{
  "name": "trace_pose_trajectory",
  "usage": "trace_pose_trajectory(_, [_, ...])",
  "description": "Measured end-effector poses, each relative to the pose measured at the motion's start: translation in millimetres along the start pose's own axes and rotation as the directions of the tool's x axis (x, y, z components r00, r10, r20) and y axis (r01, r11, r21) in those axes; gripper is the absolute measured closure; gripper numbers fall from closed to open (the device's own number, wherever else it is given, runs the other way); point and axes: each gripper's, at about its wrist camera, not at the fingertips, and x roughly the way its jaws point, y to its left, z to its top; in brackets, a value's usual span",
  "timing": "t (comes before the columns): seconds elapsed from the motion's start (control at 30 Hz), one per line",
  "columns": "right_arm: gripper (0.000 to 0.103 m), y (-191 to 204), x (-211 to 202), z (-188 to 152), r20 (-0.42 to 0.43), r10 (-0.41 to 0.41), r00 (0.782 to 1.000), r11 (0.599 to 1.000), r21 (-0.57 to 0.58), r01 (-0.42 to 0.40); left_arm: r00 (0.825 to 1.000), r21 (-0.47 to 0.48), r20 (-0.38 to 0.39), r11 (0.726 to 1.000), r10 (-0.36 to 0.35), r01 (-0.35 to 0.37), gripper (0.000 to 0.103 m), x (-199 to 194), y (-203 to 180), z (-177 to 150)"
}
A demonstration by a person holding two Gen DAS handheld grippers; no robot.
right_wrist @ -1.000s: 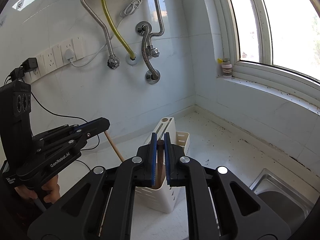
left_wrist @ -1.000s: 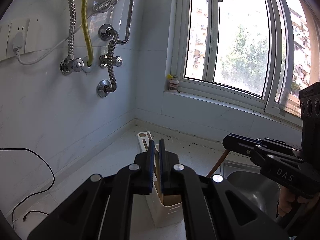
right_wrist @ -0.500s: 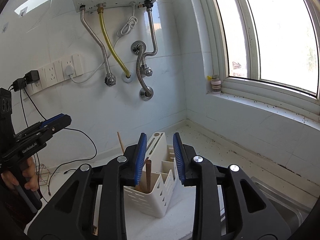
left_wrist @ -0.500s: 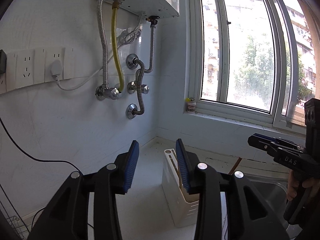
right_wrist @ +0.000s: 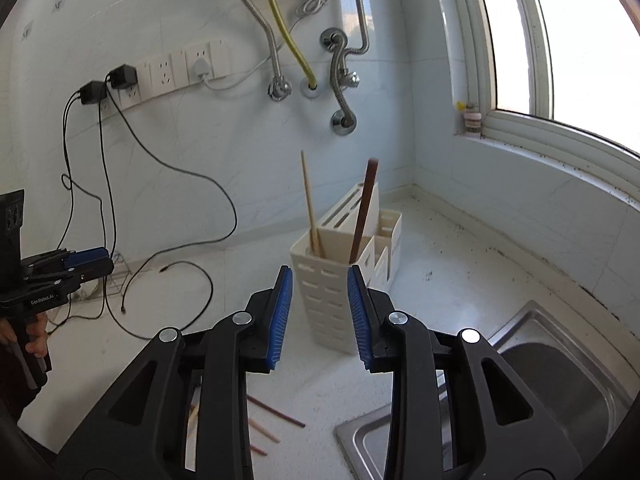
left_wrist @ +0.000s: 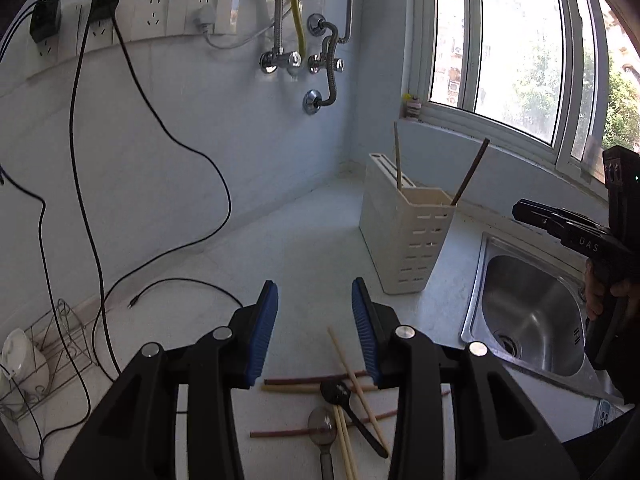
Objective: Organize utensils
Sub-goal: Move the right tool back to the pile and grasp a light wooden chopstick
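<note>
A white slotted utensil holder (left_wrist: 404, 240) (right_wrist: 340, 280) stands on the counter by the sink. A light chopstick (left_wrist: 397, 156) (right_wrist: 309, 200) and a dark chopstick (left_wrist: 470, 170) (right_wrist: 363, 208) lean inside it. My left gripper (left_wrist: 315, 320) is open and empty, back from the holder, above a pile of loose chopsticks (left_wrist: 316, 384), a black spoon (left_wrist: 340, 394) and a metal spoon (left_wrist: 322, 428). My right gripper (right_wrist: 319, 304) is open and empty, just in front of the holder. A few chopsticks (right_wrist: 276, 414) lie below it.
A steel sink (left_wrist: 532, 312) (right_wrist: 560, 380) lies right of the holder. Black cables (left_wrist: 168, 256) trail over the counter from wall sockets (left_wrist: 100, 16). A wire rack with a white cup (left_wrist: 24, 360) sits at the left. Pipes and a window fill the corner.
Both grippers opened, leaving one chopstick each in the holder, then pulled back. The left one swung away, so the loose utensils now lie under it.
</note>
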Motion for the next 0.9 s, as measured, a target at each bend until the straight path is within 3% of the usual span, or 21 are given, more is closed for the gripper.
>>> trace_pose_trajectory(0.2, [0.076,12,38,-55,-0.190,0.100,0.977,0.992,-0.054,-0.112,0.989,-0.010,-0.149,1.000,-0.005,0.003,0.065,4,8,-71])
trace_pose_trajectory(0.33, [0.077,23,59,-85,-0.310,0.149,0.939,0.972,-0.127,-0.196,0.973,-0.010,-0.230,1.000,-0.014,0.012,0.065,6,10,-109])
trace_pose_trajectory(0.47, [0.083,31,76,-111,-0.412,0.130,0.902,0.941,-0.236,-0.243,0.951,0.009,-0.305,0.998,-0.052,0.057,0.065,8,6,-137])
trace_pose_trajectory(0.6, [0.083,38,84,-127,-0.459,0.115,0.881,0.903,-0.322,-0.286,0.933,0.036,-0.355,0.997,-0.057,0.075,0.066,10,0,-157])
trace_pose_trajectory(0.9, [0.083,38,94,-138,-0.507,0.149,0.849,0.881,-0.321,-0.347,0.912,0.002,-0.405,0.997,-0.071,0.078,0.073,11,3,-181])
